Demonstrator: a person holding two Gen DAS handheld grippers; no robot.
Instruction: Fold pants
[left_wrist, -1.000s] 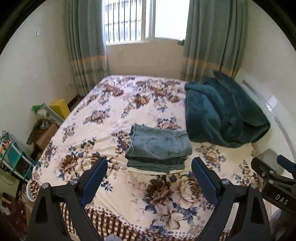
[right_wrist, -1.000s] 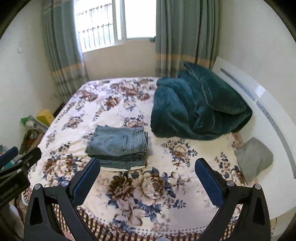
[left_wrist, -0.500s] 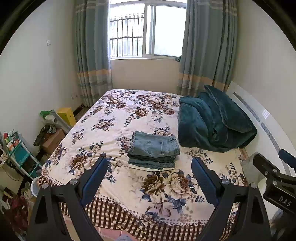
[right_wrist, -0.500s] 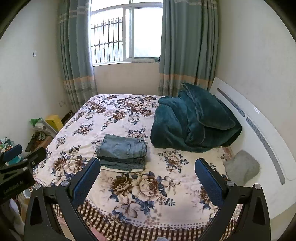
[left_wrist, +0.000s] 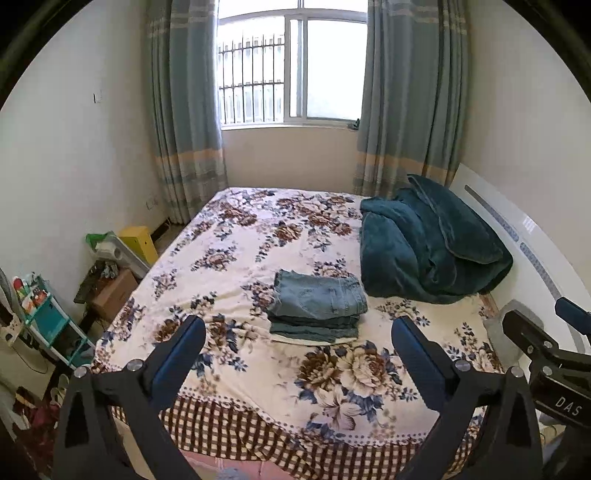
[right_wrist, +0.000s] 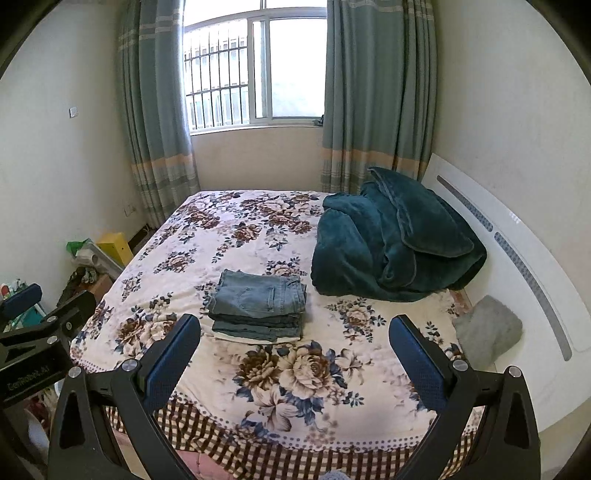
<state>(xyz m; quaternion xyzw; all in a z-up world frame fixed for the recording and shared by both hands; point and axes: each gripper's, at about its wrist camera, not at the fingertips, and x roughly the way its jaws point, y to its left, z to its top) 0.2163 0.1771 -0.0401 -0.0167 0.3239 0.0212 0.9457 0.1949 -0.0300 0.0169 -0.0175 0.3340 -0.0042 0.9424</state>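
Observation:
The folded blue jeans lie as a compact stack on the floral bed sheet, near its front middle; they also show in the right wrist view. My left gripper is open and empty, held back from the bed's foot, well short of the jeans. My right gripper is open and empty too, at a similar distance. The right gripper's body shows at the right edge of the left wrist view, and the left gripper's body at the left edge of the right wrist view.
A dark teal blanket is heaped at the bed's right side by the white headboard. A grey pillow lies beside it. Boxes, a yellow bin and a small shelf crowd the floor at left. Window and curtains stand behind.
Both grippers have pulled back and up from the bed, so the jeans look smaller and farther. The jeans stay folded in place. Both jaws stay open.

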